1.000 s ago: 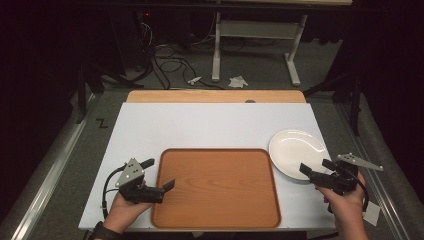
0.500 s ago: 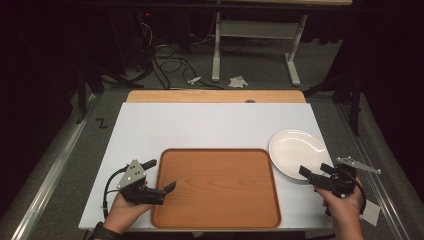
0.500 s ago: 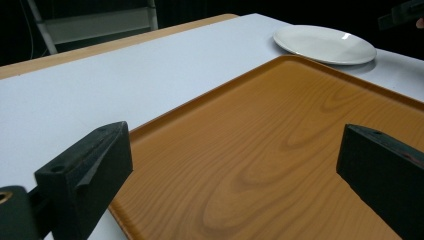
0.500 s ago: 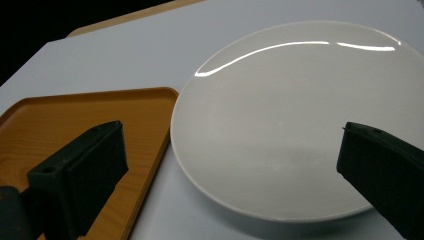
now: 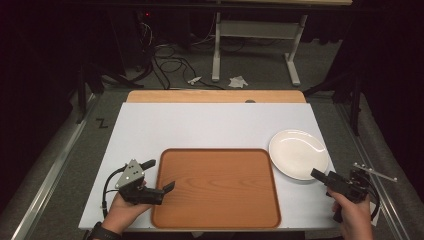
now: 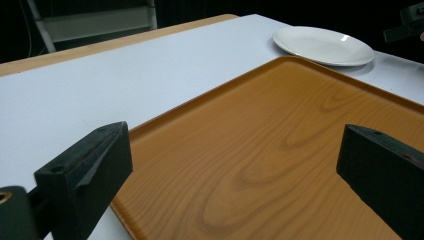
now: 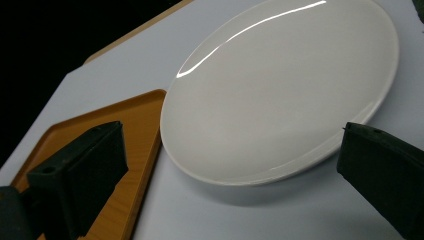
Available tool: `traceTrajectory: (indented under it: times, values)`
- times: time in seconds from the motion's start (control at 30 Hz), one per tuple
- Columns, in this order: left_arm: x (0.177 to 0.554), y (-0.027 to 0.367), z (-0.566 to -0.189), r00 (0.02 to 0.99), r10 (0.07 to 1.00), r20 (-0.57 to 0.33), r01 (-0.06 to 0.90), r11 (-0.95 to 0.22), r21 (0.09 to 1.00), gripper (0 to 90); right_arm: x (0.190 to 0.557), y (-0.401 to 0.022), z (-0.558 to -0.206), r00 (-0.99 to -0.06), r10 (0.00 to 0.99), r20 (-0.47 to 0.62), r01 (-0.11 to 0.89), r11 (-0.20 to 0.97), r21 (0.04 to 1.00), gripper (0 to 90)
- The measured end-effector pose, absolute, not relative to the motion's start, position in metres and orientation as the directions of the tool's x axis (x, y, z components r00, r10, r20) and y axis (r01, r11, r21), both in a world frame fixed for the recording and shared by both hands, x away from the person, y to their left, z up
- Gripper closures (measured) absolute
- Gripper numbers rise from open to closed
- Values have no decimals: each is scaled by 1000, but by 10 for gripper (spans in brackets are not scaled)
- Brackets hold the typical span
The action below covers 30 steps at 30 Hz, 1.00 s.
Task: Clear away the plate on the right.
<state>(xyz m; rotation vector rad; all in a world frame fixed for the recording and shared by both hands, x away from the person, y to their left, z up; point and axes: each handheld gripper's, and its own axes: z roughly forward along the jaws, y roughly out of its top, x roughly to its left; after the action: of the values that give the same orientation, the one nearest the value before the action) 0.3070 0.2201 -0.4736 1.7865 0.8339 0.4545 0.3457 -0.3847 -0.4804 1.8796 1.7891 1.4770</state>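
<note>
High view: wooden tray (image 5: 216, 187) and white plate (image 5: 299, 153) on a white surface (image 5: 210, 125), flanked by two hand-held tools.
Left tool (image 5: 159, 176), jaws apart, sits at the tray's left rim; right tool (image 5: 320, 176), jaws apart, sits just beside the plate's near edge. Plate lies right of the tray.

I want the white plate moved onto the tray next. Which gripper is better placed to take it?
Right. The right gripper is open, facing the plate rim; the left gripper sits across the tray.
</note>
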Motion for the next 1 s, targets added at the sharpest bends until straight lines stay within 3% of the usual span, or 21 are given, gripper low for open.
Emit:
traceTrajectory:
  times: [0.6, 1.0]
  values:
    - [308, 218, -473, 697, 711, -98, 319, -185, 930, 20, 348, -395, -495, -90, 709, 699, 732, -429, 530, 42]
    - [308, 217, -474, 698, 710, -97, 319, -187, 929, 21, 353, -392, -498, -39, 677, 735, 758, -459, 464, 47]
